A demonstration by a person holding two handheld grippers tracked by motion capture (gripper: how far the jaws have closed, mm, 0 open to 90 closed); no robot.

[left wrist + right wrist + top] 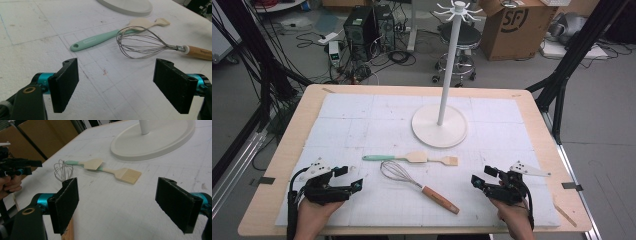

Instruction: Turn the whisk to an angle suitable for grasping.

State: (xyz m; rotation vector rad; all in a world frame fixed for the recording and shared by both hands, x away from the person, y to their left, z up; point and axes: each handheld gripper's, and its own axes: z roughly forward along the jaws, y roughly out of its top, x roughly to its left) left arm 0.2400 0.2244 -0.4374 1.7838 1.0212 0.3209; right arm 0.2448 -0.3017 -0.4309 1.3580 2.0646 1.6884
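We've got both grippers low over the white mat (362,120), one per side, nothing in either. Left gripper (348,178): jaws spread wide, mat bare between them. Right gripper (484,176): jaws also spread wide, empty.

Whisk (412,184) lies flat between the two grippers, just right of the left one and ahead of its jaws; wire head toward the left gripper, wooden handle running off toward the near edge. In the right gripper view the wire head sits just beyond the left jaw and the wooden handle passes under it.

Teal-handled spatula (394,157) lies just beyond the whisk, with a basting brush (443,160) at its blade end; we can't tell for sure if they touch. White stand (439,125) sits farther out, well apart from both grippers.
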